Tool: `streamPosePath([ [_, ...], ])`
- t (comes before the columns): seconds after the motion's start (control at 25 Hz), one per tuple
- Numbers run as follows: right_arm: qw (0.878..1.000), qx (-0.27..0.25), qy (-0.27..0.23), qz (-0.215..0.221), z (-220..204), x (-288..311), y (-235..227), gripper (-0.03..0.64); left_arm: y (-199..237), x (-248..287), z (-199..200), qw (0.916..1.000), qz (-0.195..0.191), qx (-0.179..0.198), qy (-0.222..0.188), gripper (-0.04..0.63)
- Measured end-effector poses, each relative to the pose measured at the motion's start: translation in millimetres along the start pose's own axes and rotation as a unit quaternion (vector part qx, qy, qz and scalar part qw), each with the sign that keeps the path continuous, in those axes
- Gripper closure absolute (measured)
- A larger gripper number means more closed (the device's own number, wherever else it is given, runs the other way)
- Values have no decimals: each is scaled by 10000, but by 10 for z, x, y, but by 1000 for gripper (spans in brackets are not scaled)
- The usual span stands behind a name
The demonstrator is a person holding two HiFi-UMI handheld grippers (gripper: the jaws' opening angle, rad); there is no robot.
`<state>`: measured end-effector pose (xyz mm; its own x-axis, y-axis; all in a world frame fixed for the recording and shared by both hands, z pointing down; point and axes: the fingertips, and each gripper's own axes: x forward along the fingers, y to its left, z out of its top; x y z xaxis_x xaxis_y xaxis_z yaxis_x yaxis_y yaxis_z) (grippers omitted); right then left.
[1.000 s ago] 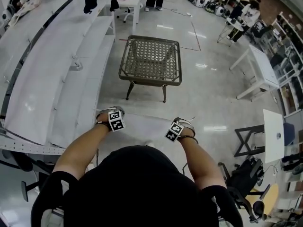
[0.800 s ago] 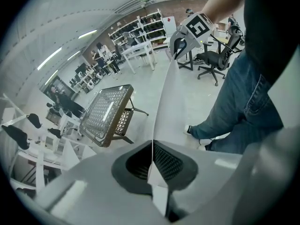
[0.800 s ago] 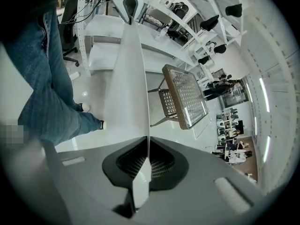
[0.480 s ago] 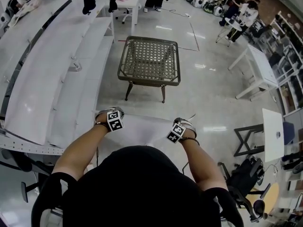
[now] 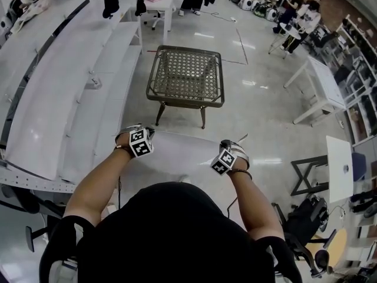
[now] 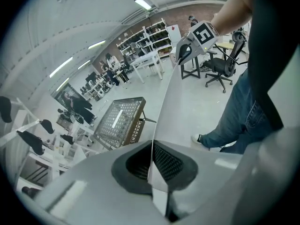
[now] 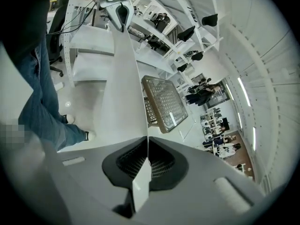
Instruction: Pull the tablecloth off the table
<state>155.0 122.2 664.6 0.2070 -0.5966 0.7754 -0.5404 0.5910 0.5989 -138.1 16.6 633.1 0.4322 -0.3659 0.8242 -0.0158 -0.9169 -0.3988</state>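
Tablecloth [image 5: 179, 152] hangs stretched between the left gripper [image 6: 151, 162] and right gripper [image 7: 146, 162], each clenched on its top edge, well clear of the bare wicker table [image 5: 186, 103]. Both have risen since a second ago, lifting the cloth higher, so the pull-off looks finished.

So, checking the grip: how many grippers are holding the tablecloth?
2: the left gripper is shut on the tablecloth's left end, the right gripper on its right end.

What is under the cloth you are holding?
Only floor shows around the cloth, pinched by the left gripper and right gripper. What lies straight below is hidden by it.
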Motion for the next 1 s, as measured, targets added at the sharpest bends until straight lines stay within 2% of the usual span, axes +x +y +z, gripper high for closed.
streamPosePath([
  [0.28, 9971, 307, -330, -607, 188, -314, -614, 588, 478, -442, 319, 9974, 631, 84, -340, 594],
  [0.52, 9922, 507, -528, -1009, 345, -594, -1007, 588, 782, -760, 490, 9931, 1019, 108, -565, 594],
  [1.0, 9797, 896, -918, -1542, 515, -1112, -1384, 586, 1029, -1130, 632, 9872, 1363, 22, -832, 593],
])
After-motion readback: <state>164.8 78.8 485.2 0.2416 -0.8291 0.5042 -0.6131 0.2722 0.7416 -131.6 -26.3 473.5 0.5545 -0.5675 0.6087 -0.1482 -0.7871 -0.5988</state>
